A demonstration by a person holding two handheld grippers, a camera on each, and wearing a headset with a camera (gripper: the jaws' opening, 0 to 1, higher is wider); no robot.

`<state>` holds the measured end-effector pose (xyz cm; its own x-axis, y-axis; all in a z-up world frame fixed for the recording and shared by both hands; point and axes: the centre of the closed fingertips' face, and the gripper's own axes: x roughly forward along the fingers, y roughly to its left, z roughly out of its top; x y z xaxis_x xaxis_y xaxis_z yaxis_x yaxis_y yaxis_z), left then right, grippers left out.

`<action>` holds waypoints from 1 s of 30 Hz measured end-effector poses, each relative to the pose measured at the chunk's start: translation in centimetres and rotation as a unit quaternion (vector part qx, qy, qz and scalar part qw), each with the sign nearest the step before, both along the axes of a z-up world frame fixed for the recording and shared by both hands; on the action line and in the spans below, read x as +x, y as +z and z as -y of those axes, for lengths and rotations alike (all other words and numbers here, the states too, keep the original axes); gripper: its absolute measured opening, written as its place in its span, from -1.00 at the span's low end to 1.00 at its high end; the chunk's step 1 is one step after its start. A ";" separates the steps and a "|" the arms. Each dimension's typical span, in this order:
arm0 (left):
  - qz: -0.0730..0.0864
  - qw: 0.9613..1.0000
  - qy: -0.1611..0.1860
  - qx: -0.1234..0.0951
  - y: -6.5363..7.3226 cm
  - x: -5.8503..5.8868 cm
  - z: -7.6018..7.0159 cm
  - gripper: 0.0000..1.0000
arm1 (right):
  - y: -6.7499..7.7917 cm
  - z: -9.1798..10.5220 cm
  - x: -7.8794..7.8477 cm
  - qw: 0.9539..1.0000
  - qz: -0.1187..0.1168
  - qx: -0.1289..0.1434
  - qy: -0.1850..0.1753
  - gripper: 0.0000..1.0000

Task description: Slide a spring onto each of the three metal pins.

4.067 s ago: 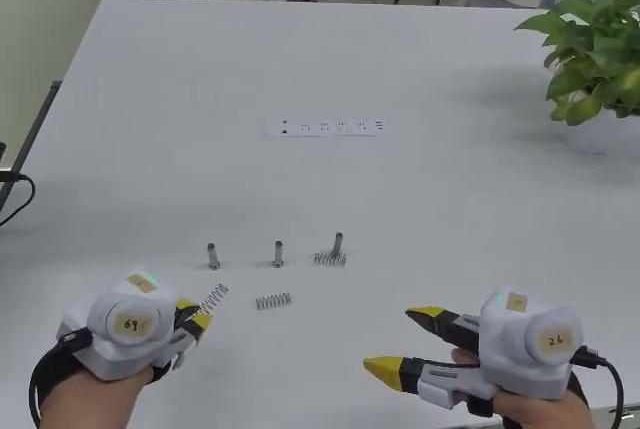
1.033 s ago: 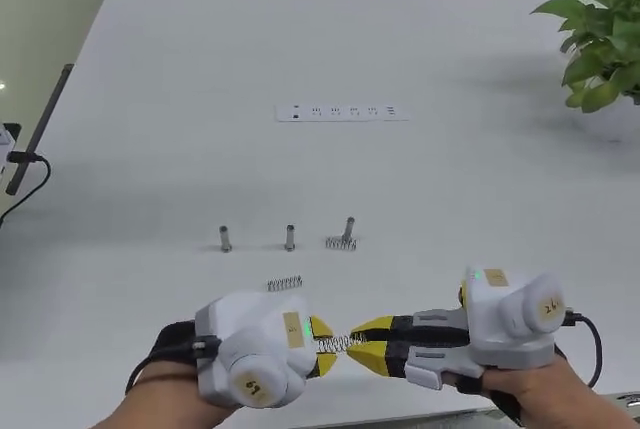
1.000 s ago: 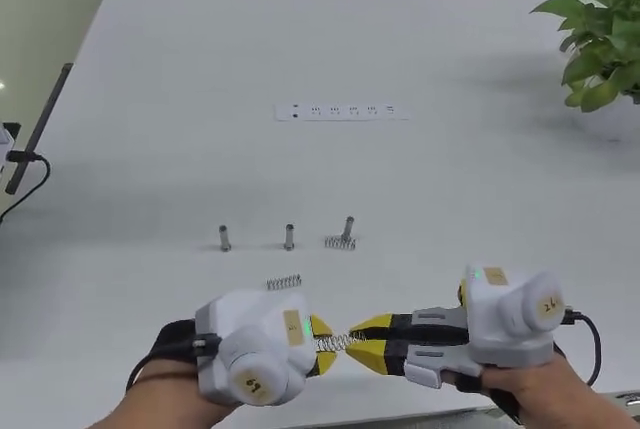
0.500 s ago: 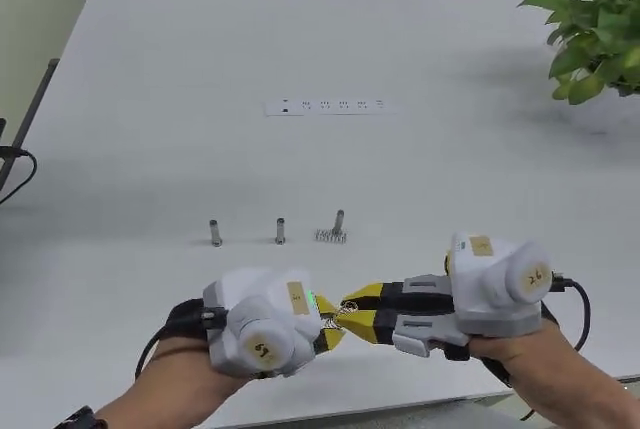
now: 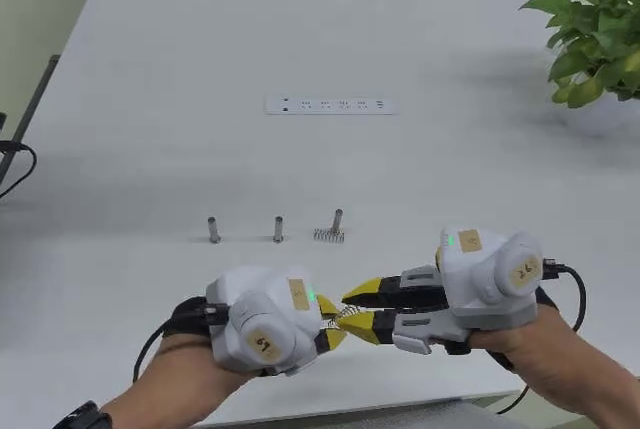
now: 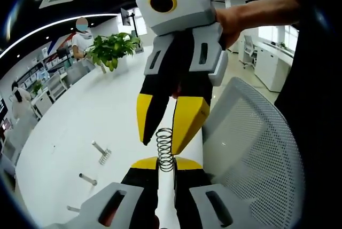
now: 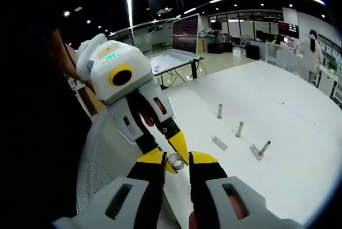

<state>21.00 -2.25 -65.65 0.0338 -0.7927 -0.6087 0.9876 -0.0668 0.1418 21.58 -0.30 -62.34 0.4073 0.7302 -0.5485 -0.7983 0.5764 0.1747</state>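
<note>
Three short grey metal pins stand upright in a row on the white table (image 5: 150, 99): first pin (image 5: 213, 230), middle pin (image 5: 278, 229), end pin (image 5: 337, 220). All are smooth cylinders. Seated spring (image 5: 329, 236), a thin wire coil, lies on its side just beside the foot of the end pin; whether it touches the pin, cannot tell. Loose spring (image 7: 219, 142) lies flat on the table near the middle pin, apart from it.

Held spring (image 6: 165, 154), bright open coils, is off the table at the near edge, well apart from the pins. Left gripper (image 6: 165, 164), black fingers with yellow tips, is clamped on its lower end. Right gripper (image 6: 161, 144) faces it tip to tip. Its fingers stand apart on either side of the spring's free end; contact unclear.

Both white gripper bodies block the near table in the head view. Surface matte and plain. Beyond the pins lies a white power strip (image 5: 330, 105), and a potted plant (image 5: 590, 29) stands at the far right. White mesh chair back (image 6: 251, 149) sits off the table edge. Open-plan office, ceiling lights.
</note>
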 end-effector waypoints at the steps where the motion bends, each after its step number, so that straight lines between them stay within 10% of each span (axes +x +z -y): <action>1: -0.001 1.000 -0.002 0.001 -0.1 -0.1 0.0 -0.96 | 0.0 0.0 -0.1 1.000 0.005 -0.011 0.012 -0.64; 30: 0.001 0.999 -0.041 0.017 -0.8 -1.9 0.3 -0.96 | -2.5 0.0 -2.1 0.981 0.004 -0.144 0.129 -0.63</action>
<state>19.13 -2.58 -66.45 -0.0302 -0.7714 -0.6356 0.9784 -0.1530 0.1392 19.44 -0.30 -64.81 0.2349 0.6255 -0.7440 -0.9249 0.3793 0.0269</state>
